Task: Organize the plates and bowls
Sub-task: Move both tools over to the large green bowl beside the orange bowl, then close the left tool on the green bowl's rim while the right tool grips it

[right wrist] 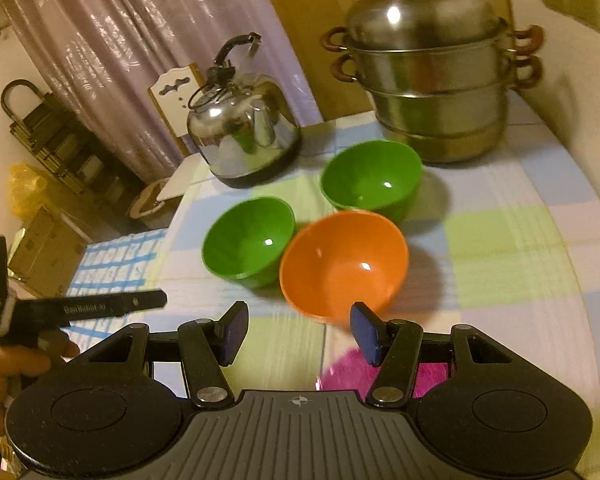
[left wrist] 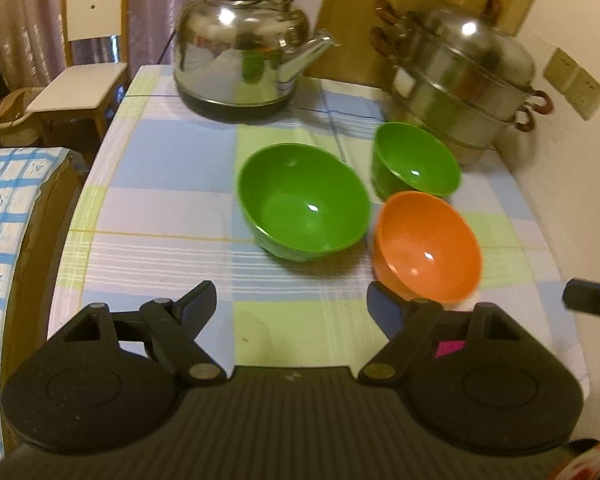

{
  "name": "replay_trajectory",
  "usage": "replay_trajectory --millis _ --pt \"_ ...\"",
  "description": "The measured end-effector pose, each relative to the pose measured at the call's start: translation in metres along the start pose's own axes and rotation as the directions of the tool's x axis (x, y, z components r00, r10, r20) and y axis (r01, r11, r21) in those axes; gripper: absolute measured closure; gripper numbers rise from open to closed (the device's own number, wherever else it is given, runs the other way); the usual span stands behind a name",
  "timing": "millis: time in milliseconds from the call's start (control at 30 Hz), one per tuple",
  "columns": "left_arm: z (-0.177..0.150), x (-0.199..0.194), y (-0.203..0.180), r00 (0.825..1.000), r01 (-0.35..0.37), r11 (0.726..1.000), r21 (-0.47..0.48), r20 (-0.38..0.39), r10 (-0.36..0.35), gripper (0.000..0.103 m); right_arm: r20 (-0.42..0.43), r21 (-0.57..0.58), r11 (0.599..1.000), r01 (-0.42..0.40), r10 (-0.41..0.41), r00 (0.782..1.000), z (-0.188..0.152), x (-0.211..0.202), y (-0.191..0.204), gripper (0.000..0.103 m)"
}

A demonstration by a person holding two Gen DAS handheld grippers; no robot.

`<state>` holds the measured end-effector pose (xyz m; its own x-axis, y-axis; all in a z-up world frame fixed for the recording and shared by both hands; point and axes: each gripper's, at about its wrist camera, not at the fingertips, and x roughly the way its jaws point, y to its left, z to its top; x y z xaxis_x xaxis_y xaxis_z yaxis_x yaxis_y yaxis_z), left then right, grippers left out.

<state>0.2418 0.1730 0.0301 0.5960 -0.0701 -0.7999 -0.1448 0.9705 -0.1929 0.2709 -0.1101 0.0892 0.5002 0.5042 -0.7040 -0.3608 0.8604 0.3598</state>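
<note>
Three bowls stand upright and empty on the checked tablecloth [left wrist: 160, 184]: a large green bowl [left wrist: 304, 208] [right wrist: 248, 240], a second green bowl [left wrist: 416, 164] [right wrist: 372, 178] behind it, and an orange bowl [left wrist: 428, 248] [right wrist: 344, 264] nearest. My left gripper [left wrist: 292, 308] hovers open above the cloth, short of the large green bowl, with nothing between its fingers. My right gripper [right wrist: 300, 326] is open too, and the orange bowl's near side lies just past its fingertips without touching them. Something magenta [right wrist: 352, 368] lies under the right gripper, mostly hidden.
A shiny kettle [left wrist: 240, 48] [right wrist: 244, 136] stands at the back of the table and a stacked steel steamer pot [left wrist: 460, 80] [right wrist: 432, 80] at the back right against the wall. A wooden chair [left wrist: 88, 60] is beyond the table's left edge. A hand [right wrist: 4, 364] holds the left gripper.
</note>
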Motion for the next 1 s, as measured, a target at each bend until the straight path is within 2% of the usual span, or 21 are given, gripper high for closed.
replay_trajectory --millis 333,600,833,933,1000 --pt "0.027 0.053 0.031 1.0 -0.014 0.999 -0.047 -0.019 0.013 0.023 -0.065 -0.039 0.998 -0.054 0.051 0.997 0.04 0.076 -0.003 0.046" --pt "0.05 0.086 0.041 1.0 -0.004 0.998 -0.066 -0.023 0.003 0.024 -0.1 -0.057 0.994 -0.096 0.09 0.991 0.065 0.137 0.004 0.046" --pt "0.067 0.108 0.043 1.0 0.012 0.997 -0.076 -0.023 -0.013 0.034 -0.114 -0.065 0.993 -0.101 0.094 0.989 0.086 0.179 0.003 0.047" --pt "0.072 0.117 0.043 1.0 0.01 0.998 -0.065 -0.029 -0.012 0.036 -0.126 -0.08 0.992 -0.098 0.087 0.988 0.09 0.194 0.004 0.047" --pt "0.074 0.123 0.044 0.999 0.004 0.998 -0.062 -0.032 -0.006 0.041 -0.138 -0.099 0.992 -0.081 0.066 0.988 0.091 0.205 0.005 0.047"
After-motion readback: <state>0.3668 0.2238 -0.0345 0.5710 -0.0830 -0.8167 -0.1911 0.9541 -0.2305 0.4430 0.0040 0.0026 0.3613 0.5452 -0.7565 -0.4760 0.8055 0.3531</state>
